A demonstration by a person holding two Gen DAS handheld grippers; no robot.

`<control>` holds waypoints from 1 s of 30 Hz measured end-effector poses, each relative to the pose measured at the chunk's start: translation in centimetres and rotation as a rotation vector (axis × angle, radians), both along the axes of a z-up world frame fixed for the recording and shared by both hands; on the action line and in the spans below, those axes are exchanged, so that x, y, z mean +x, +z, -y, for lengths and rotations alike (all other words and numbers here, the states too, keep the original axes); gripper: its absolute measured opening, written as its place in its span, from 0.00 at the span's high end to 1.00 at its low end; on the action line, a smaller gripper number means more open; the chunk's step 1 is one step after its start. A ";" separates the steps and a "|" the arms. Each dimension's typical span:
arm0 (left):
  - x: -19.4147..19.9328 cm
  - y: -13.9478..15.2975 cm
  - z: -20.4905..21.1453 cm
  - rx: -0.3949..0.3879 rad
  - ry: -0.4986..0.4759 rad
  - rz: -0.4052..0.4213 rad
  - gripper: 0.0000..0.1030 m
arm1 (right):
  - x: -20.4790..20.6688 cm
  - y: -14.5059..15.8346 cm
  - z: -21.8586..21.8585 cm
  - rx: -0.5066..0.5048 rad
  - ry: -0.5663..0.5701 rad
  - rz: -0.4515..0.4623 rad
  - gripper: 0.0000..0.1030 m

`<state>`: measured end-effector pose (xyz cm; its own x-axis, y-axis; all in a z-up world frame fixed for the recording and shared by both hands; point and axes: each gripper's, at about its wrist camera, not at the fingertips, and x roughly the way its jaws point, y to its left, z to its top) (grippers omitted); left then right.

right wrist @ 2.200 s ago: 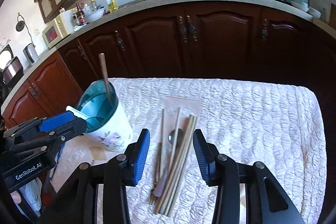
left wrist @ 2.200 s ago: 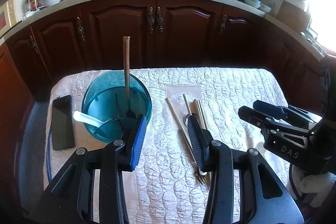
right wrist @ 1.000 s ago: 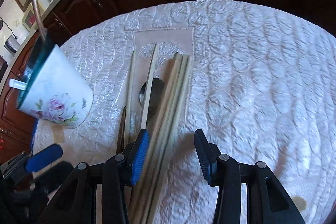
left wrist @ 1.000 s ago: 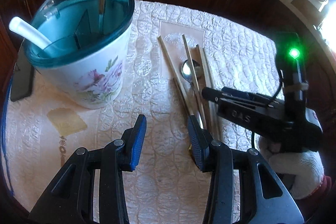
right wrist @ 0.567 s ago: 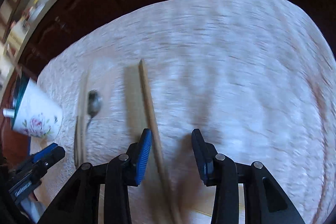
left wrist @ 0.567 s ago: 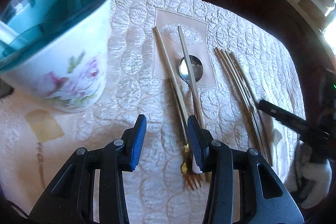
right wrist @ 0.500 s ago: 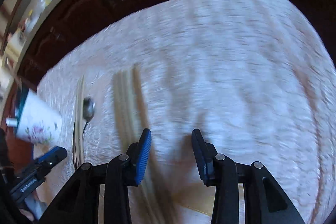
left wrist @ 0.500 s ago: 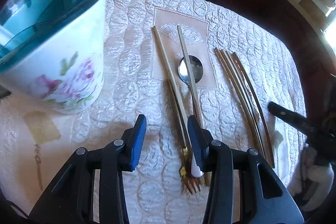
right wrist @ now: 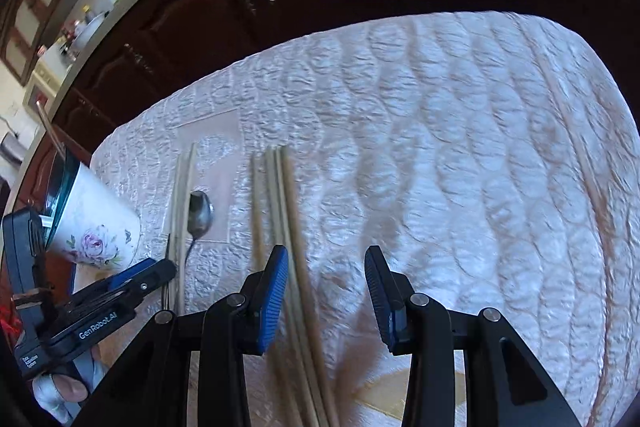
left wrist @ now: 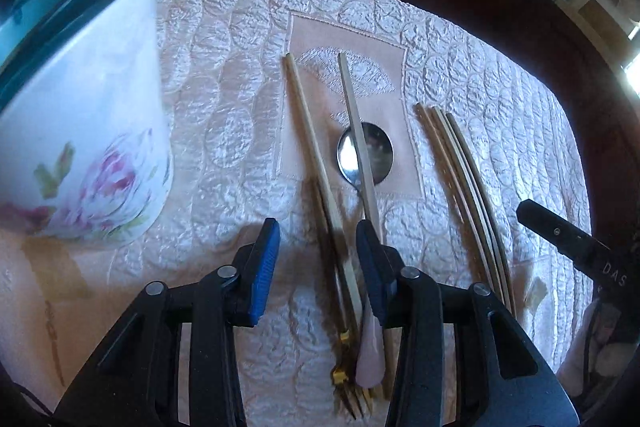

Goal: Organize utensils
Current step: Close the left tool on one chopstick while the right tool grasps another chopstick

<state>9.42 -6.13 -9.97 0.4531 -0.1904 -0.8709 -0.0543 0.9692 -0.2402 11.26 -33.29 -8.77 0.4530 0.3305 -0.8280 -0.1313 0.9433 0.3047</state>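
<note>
- Hovering low over a quilted white surface (left wrist: 224,75), the left tool (left wrist: 316,259) has just been narrowing its part-open jaws; a chopstick (left wrist: 316,163) and fork (left wrist: 344,339) lie between them, ungripped.
- Right tool (right wrist: 326,287) is part open, holding nothing, just right of a chopstick bundle (right wrist: 280,195).
- A spoon (left wrist: 366,151) lies just ahead of the left tool.
- A floral cup (left wrist: 88,131) stands to the left.

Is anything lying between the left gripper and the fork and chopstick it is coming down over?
Nothing visible blocks it. The left gripper has just been closing its jaws, and the chopstick and gold fork already lie in the gap, pads not yet pressing them. A second chopstick across the spoon runs under the blue pad on the right.
</note>
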 end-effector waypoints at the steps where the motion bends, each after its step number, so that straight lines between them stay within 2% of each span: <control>1: 0.2 -0.1 0.1 -0.001 -0.003 -0.003 0.78 | 0.2 0.1 -0.3 0.000 0.008 0.001 0.63; 4: 0.7 -0.5 0.3 -0.021 -0.018 -0.015 0.86 | 0.7 0.0 -1.1 0.003 0.027 0.006 0.63; 9: -0.4 -0.3 -0.4 -0.052 -0.028 -0.025 0.89 | 1.3 0.0 -1.9 0.009 0.033 0.012 0.63; 19: -5.3 0.0 -1.7 -0.044 -0.092 -0.076 0.89 | 1.5 -0.3 -2.8 -0.005 0.064 -0.004 0.63; 23: -4.1 0.8 -1.5 -0.028 -0.089 -0.031 0.80 | 2.2 -0.7 -4.0 -0.026 0.080 -0.014 0.63; 25: -3.0 1.0 -1.3 -0.022 -0.090 -0.019 0.80 | 2.6 -0.8 -4.4 -0.032 0.085 -0.017 0.63; 30: -0.1 0.3 -0.6 0.063 -0.056 -0.017 0.80 | 4.7 -1.2 -4.9 -0.049 0.100 -0.024 0.63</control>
